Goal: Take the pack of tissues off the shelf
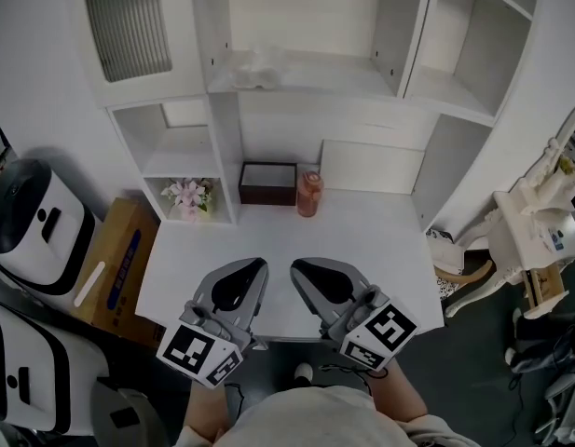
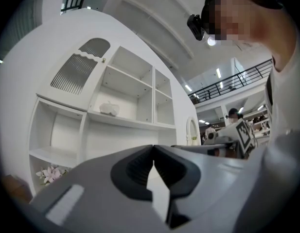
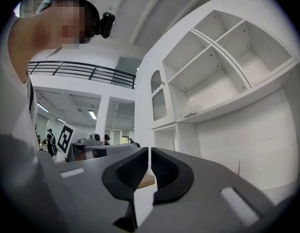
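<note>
With left gripper (image 1: 257,266) and right gripper (image 1: 297,268) both closed and empty, reaching unopened could shove the pack of tissues (image 1: 258,64) back along its shelf (image 1: 335,80)

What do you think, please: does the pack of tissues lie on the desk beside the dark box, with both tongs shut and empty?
Not quite: the head view shows the pack of tissues on a shelf above the desk, not beside the dark box. The left tongs and right tongs are shut and empty.
</note>
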`<state>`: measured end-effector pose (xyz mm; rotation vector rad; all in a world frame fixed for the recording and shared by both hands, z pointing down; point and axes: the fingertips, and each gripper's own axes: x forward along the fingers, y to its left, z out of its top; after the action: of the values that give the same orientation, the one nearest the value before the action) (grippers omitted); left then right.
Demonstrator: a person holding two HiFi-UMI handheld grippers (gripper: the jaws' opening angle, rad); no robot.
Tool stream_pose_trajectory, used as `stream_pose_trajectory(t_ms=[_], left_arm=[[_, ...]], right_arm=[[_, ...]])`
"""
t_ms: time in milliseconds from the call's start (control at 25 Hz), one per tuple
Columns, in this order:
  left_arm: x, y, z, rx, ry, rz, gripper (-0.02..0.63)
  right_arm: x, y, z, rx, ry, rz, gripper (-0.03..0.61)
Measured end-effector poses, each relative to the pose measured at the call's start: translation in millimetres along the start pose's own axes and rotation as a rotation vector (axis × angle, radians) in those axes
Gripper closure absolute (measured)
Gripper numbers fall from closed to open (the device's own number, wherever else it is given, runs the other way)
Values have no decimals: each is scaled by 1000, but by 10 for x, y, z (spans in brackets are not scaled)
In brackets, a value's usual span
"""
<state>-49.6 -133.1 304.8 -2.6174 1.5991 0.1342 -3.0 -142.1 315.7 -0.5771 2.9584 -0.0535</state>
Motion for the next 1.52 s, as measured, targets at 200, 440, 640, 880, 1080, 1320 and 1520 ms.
stream_pose_trajectory(t_ms=[200,440,640,880,1080,1320,1520], left_arm=[[240,47,-6,4,-14,18,612],[403,75,-104,24,10,29,612],[439,240,-86,10,0,41,612],[535,457,-152,-10,5,13,612],[613,747,-65,-16,2,-16,612],[696,1053,-29,-22,14,-71,612],[788,1294,77,-15,7,-94,612]], right_arm=[[22,-243,-9,-3,-1,13,565],[49,-459,-66,38,-9,20,565],[159,-527,-106,53,-7,24,565],[325,-652,-141,55,-5,-29,565],[534,-740,-128,55,-7,-77,565],[787,-794,-108,42,-17,-134,565],[933,-841,-76,33,-28,-183,565]])
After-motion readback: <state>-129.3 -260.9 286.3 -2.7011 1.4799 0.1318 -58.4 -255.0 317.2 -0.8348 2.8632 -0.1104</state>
